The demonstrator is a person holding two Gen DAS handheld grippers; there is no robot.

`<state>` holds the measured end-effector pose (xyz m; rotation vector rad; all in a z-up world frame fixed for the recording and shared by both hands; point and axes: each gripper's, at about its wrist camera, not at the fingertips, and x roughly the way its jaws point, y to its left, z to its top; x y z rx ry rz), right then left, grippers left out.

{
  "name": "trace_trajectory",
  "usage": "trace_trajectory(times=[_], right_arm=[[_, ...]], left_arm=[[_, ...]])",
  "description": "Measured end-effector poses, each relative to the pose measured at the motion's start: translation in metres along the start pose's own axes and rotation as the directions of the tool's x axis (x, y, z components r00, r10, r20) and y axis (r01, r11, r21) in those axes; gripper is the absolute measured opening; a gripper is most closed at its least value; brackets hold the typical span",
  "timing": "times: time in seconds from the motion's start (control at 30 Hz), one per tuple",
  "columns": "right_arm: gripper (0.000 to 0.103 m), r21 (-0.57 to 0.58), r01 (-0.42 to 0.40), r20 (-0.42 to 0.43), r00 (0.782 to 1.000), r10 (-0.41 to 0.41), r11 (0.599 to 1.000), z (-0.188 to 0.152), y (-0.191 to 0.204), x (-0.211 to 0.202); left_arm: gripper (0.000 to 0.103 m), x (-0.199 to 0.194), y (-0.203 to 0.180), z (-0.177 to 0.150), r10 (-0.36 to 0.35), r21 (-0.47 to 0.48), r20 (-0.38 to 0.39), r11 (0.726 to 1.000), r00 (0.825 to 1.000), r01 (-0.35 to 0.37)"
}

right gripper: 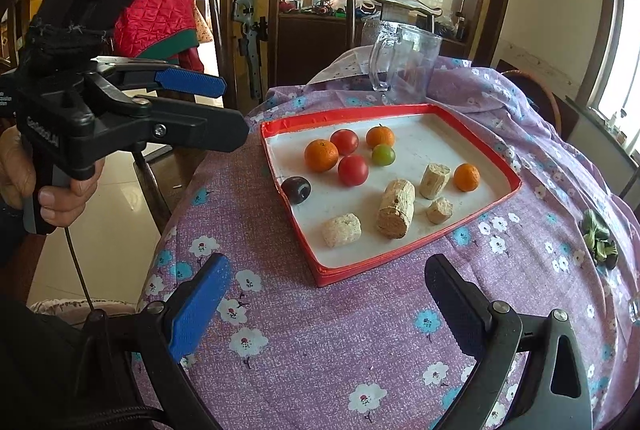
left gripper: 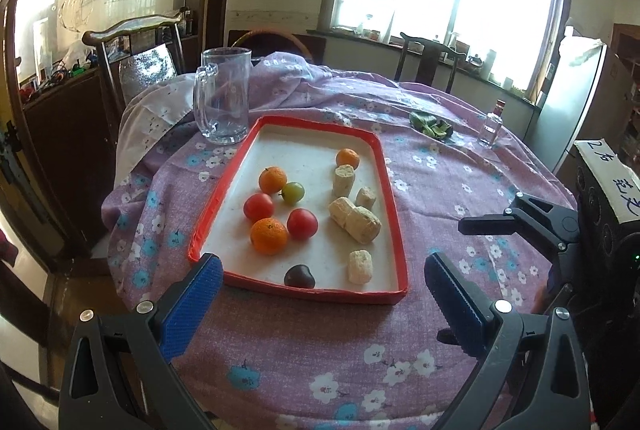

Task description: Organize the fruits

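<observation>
A white tray with a red rim (left gripper: 394,214) (right gripper: 400,256) lies on the flowered purple tablecloth. On its left side sit three oranges (left gripper: 269,235), two tomatoes (left gripper: 302,223), a green fruit (left gripper: 293,193) and a dark plum (left gripper: 299,276) (right gripper: 296,189). Several beige puffed cylinders (left gripper: 362,224) (right gripper: 396,208) lie on its right side. My left gripper (left gripper: 322,270) (right gripper: 234,110) hovers open at the tray's near edge, with nothing between its blue pads. My right gripper (right gripper: 326,270) is open too, short of the tray's near corner and holding nothing.
An empty glass mug (left gripper: 224,98) (right gripper: 404,66) stands just behind the tray. A clump of green leaves (left gripper: 432,124) and a small glass bottle (left gripper: 492,126) sit at the table's far right. Wooden chairs (left gripper: 136,30) ring the table. A hand (right gripper: 40,182) grips the left tool.
</observation>
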<state>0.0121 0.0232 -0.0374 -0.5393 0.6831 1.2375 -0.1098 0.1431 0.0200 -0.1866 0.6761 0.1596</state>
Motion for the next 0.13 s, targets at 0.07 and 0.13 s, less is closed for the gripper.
trace_trajectory(times=[0.07,0.13], right_arm=[[0.099,0.001,0.004,0.0,1.0,-0.004,1.0,0.0003,-0.0002,-0.0007],[0.099,0.002,0.007,0.006,1.0,-0.007,1.0,-0.0004,-0.001,-0.0034]], left_arm=[[0.102,-0.0017,-0.0038,0.0,0.009,0.02,0.012,1.0,1.0,-0.009],[0.102,-0.0013,-0.0042,0.0003,0.008,0.024,0.011,1.0,1.0,-0.008]])
